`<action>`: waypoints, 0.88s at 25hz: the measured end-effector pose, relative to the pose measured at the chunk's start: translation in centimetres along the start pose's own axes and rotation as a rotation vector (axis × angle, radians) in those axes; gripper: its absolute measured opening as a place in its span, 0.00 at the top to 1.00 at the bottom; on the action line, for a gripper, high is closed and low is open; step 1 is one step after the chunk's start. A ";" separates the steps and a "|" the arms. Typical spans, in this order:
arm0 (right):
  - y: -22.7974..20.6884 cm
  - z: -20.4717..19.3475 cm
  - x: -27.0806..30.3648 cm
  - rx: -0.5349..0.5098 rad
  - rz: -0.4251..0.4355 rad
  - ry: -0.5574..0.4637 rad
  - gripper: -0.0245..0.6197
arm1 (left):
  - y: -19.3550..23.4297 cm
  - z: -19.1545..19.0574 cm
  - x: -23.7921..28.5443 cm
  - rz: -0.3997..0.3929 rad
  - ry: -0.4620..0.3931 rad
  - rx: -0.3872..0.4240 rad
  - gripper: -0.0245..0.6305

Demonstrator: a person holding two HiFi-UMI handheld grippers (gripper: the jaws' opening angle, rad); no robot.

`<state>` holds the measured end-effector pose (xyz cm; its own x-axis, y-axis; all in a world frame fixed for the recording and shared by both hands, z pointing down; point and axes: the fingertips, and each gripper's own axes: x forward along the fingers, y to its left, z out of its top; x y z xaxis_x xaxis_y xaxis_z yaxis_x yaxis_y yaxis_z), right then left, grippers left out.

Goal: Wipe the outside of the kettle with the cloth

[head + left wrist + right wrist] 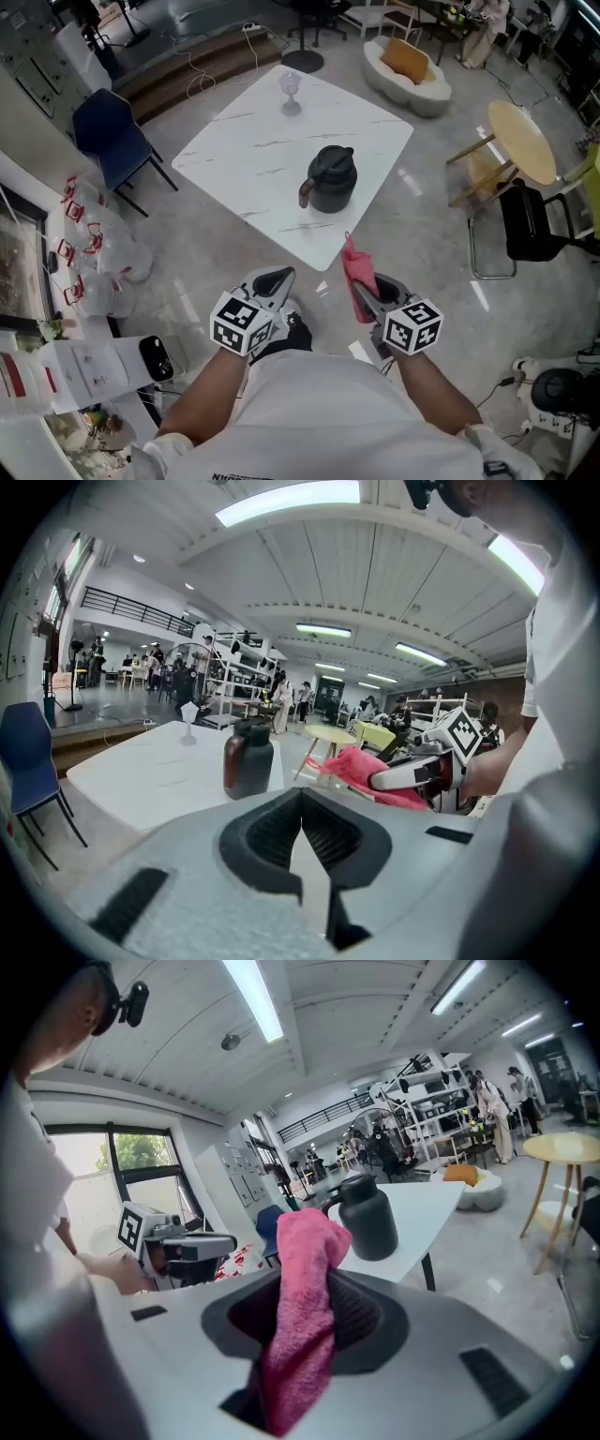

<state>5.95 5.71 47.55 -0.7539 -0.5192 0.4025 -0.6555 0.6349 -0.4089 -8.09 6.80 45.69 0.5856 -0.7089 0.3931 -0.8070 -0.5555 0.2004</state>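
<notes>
A dark grey kettle point(331, 179) with a brown handle stands near the front edge of the white marble table point(234, 150); it also shows in the left gripper view as the kettle point(247, 759) and in the right gripper view as the kettle point(368, 1215). My right gripper point(361, 292) is shut on a pink cloth point(356, 273), which sticks up from its jaws as the cloth point(302, 1307). My left gripper point(273, 281) is shut and holds nothing. Both grippers hang over the floor, short of the table's near corner.
A small clear glass point(291, 92) stands at the table's far side. A blue chair point(111, 134) is at the left, white bags point(108, 248) at lower left, a round wooden table point(520, 141) and a black chair point(539, 225) at the right.
</notes>
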 end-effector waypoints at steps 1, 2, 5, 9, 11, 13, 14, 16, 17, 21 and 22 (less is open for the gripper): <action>-0.4 1.0 0.8 -0.001 -0.007 -0.006 0.75 | 1.1 0.9 0.4 -0.003 -0.005 0.003 0.96; -0.7 2.0 1.7 -0.002 -0.014 -0.013 0.75 | 2.2 1.7 0.8 -0.008 -0.009 0.009 0.96; -1.8 4.8 4.2 -0.008 -0.037 -0.046 0.75 | 5.3 3.6 1.9 -0.021 -0.010 0.037 0.96; -3.2 7.5 7.2 -0.007 -0.073 -0.077 0.75 | 9.2 5.4 3.0 -0.033 -0.011 0.055 0.96; -3.8 8.8 8.4 -0.009 -0.086 -0.092 0.75 | 10.7 6.1 3.6 -0.039 -0.012 0.071 0.96; -4.3 9.8 9.5 -0.021 -0.098 -0.104 0.75 | 12.1 6.4 4.3 -0.042 -0.010 0.084 0.96; -4.5 10.1 9.9 -0.028 -0.105 -0.107 0.75 | 12.7 6.4 4.6 -0.045 -0.009 0.086 0.96; -4.6 10.9 10.4 -0.041 -0.120 -0.113 0.75 | 13.7 6.5 5.1 -0.052 -0.008 0.080 0.96; -4.7 11.4 10.5 -0.045 -0.125 -0.116 0.75 | 14.0 6.5 5.4 -0.056 -0.007 0.074 0.96; -5.0 13.4 10.6 -0.065 -0.127 -0.128 0.75 | 13.9 6.7 6.4 -0.084 0.004 0.073 0.96; -5.1 14.0 10.7 -0.068 -0.125 -0.134 0.75 | 13.9 6.7 6.7 -0.088 0.010 0.079 0.96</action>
<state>0.62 -11.09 42.49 -0.6691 -0.6651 0.3316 -0.7432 0.5957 -0.3047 -14.83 -8.57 45.11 0.6525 -0.6518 0.3865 -0.7439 -0.6481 0.1628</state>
